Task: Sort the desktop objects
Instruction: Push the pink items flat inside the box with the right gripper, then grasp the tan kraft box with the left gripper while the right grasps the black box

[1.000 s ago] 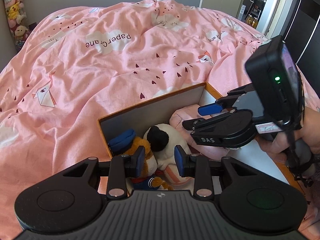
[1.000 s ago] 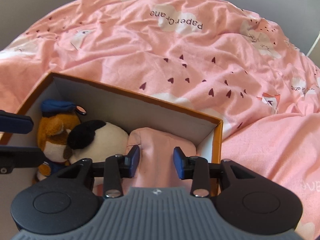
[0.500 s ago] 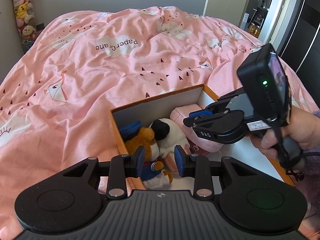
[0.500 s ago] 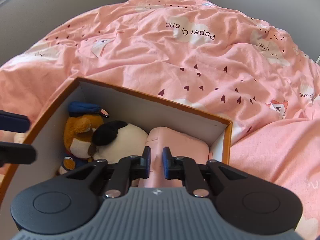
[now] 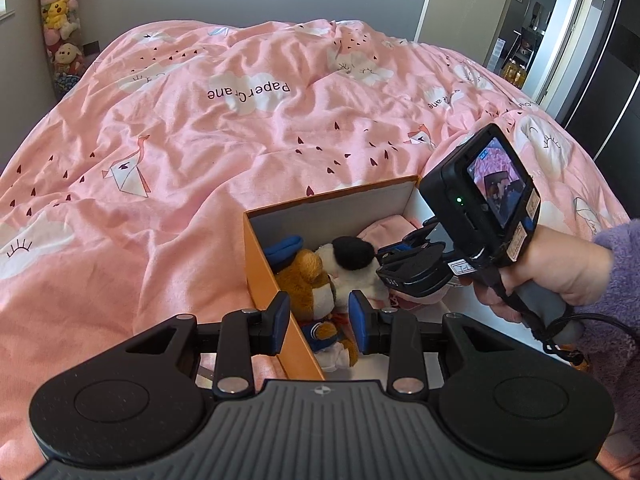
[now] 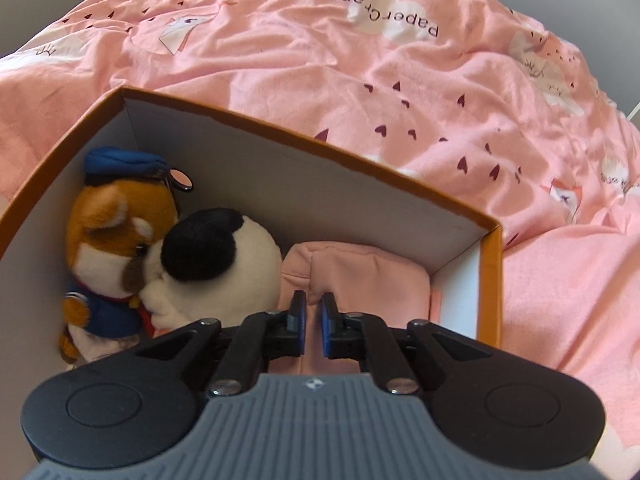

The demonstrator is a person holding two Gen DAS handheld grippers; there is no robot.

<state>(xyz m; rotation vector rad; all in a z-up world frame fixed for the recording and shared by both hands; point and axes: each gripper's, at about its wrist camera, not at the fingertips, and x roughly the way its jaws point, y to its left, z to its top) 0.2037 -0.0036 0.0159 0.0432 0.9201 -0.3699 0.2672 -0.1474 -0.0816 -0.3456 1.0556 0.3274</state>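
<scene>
An orange cardboard box (image 6: 360, 156) with white inner walls lies on the bed; it also shows in the left wrist view (image 5: 264, 256). Inside lie a brown plush with a blue cap (image 6: 108, 232), a white plush with a black patch (image 6: 216, 256) and a pink fabric item (image 6: 360, 276). My right gripper (image 6: 313, 322) hovers over the pink item with its jaws nearly closed and nothing between them. My left gripper (image 5: 319, 322) is open and empty, straddling the box's near left wall, above the brown plush (image 5: 308, 280). The right gripper (image 5: 404, 256) shows there over the box.
The pink duvet (image 5: 240, 120) with crane prints spreads all around the box. A column of stuffed toys (image 5: 60, 24) stands at the back left corner. An open door (image 5: 472, 8) and dark wardrobe lie at the right. The hand and purple sleeve (image 5: 616, 276) hold the right gripper.
My right gripper closed from wide open to nearly shut over the pink item. My left gripper pulled back and up from the box, staying open.
</scene>
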